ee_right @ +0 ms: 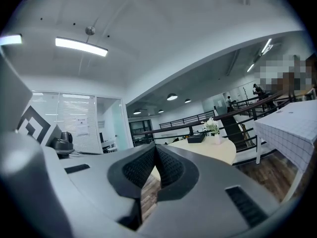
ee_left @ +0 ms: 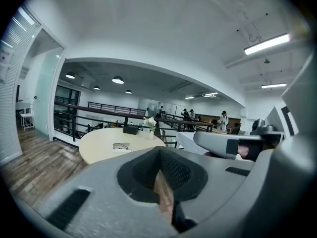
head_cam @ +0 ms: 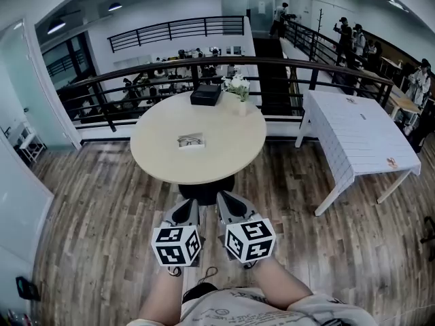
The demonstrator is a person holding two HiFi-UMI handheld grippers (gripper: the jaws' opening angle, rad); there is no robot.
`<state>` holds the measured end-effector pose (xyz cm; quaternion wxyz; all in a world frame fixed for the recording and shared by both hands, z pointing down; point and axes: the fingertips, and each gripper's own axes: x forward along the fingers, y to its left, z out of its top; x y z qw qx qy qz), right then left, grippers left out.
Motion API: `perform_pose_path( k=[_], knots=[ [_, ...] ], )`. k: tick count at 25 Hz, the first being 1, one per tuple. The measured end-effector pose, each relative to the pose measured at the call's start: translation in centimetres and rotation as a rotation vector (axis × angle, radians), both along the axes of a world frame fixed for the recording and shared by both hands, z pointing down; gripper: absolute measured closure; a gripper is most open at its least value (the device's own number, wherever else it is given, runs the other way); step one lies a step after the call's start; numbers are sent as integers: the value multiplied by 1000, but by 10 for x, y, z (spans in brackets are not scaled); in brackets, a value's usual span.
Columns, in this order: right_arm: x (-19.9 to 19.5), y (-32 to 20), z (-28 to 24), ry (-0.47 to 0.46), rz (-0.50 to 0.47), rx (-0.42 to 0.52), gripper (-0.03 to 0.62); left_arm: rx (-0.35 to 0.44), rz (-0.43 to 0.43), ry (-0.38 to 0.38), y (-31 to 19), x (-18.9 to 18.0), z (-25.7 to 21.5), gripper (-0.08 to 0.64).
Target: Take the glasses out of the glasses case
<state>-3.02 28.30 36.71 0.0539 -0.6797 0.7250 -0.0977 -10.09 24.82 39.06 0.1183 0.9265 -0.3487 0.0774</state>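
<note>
Two grippers, the left gripper and the right gripper, held low and side by side just in front of the body, above the wooden floor and well short of the round table; carried so, in all likelihood, as a neutral pose ahead of any reach. Jaws of each closed tip to tip in its own gripper view, with nothing between the ribbed pads but a sliver of floor. Glasses case near the middle of the tabletop, a small pale flat thing with the dark outline of glasses showing on or in it; too small to judge as lidded or open. Placed centrally, apparently for equal reach from either side. Black box and small vase of white flowers at the far edge, beside the railing, clear of the working area. White rectangular table well apart, to the right. Task judged not begun: approach to the near edge needed first, then probably one gripper to steady the case and the other to lift the glasses by the frame, with care for thin arms and lenses.
</note>
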Motion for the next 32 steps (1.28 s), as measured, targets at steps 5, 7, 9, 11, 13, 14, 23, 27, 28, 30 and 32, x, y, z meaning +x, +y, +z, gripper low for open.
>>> perform_pose_path(
  k=[5, 7, 9, 11, 13, 14, 23, 27, 28, 30, 32],
  knots=[
    [0, -8, 4, 2, -14, -6, 580, 9, 7, -9, -4, 3, 3, 554],
    [1, -13, 7, -4, -16, -11, 580, 6, 15, -8, -7, 5, 6, 554],
    [4, -21, 11, -7, -12, -23, 580, 2, 16, -5, -14, 9, 9, 554],
    [11, -33, 15, -8, -7, -32, 580, 7, 5, 5, -27, 12, 11, 554],
    [16, -48, 17, -2, -8, -36, 580, 17, -13, 17, -43, 14, 10, 554],
    [17, -57, 17, 6, -11, -37, 580, 20, -20, 23, -53, 15, 10, 554],
    [35, -153, 18, 79, -32, -51, 580, 8, -27, 44, -152, 40, 11, 554],
    [37, -184, 10, 80, -24, -59, 580, 0, -12, 32, -182, 43, 8, 554],
    [34, -189, 10, 80, -22, -62, 580, -2, -8, 27, -186, 40, 8, 554],
    [35, -203, 11, 78, -13, -68, 580, -5, -1, 20, -200, 40, 9, 554],
    [48, -229, 12, 75, -4, -72, 580, -4, 2, 16, -225, 53, 10, 554]
  ],
)
